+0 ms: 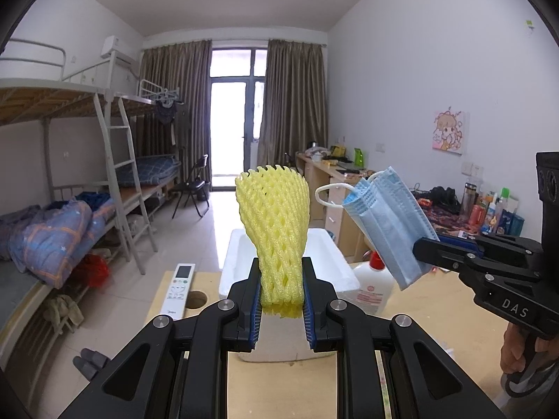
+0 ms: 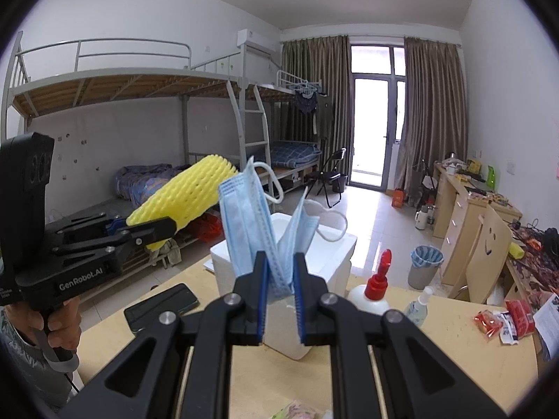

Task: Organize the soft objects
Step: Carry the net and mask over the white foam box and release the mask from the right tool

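A: What is shown, largest first?

B: A white foam box (image 1: pixel 241 262) on the worktop (image 2: pixel 419 356). Above it, yellow foam netting (image 1: pixel 276 230) is pinched by the left claw (image 1: pixel 281 300); blue masks (image 2: pixel 251 223) by the right claw (image 2: pixel 281 296).

A: Which step?

B: Carrying, it is judged (both items aloft); release over the box is called for.

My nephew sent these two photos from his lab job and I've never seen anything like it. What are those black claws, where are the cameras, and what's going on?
No robot here: a person holds a two-finger claw in each hand, a camera riding on each. The left gripper pinches a yellow foam net; the right gripper pinches blue face masks. Each picture shows the other claw from the side. Ahead on the wooden table stand a white foam box, a red-capped glue bottle, a remote and a phone.
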`<action>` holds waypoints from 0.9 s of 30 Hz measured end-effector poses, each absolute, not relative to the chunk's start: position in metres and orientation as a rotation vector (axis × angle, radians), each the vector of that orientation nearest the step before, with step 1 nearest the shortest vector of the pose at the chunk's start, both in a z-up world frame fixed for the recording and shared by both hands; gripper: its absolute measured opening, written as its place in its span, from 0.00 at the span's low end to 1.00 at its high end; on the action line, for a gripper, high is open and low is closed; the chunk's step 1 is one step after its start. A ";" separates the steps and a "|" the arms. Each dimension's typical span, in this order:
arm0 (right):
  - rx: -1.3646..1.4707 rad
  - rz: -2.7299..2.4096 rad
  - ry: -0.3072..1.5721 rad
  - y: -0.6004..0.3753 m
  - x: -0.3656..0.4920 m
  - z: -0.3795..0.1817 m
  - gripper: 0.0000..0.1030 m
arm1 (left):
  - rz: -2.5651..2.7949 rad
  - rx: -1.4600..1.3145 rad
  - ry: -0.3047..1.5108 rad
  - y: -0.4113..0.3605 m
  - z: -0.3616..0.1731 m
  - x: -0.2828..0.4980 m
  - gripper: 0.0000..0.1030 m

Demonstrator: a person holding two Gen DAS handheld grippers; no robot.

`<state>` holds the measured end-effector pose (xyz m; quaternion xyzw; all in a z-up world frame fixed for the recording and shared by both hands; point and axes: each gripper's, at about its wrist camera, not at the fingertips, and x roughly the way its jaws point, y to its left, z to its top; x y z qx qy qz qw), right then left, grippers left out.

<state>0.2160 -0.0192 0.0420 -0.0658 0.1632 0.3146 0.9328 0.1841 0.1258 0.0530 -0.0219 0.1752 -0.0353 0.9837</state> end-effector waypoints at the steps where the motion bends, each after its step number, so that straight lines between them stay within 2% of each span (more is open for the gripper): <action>1: -0.135 0.643 0.337 -0.019 0.220 0.042 0.16 | -0.069 -0.044 0.356 0.127 0.054 0.188 0.20; 27: -0.141 0.674 0.453 0.021 0.303 0.023 0.16 | 0.012 -0.036 0.373 0.140 0.052 0.228 0.20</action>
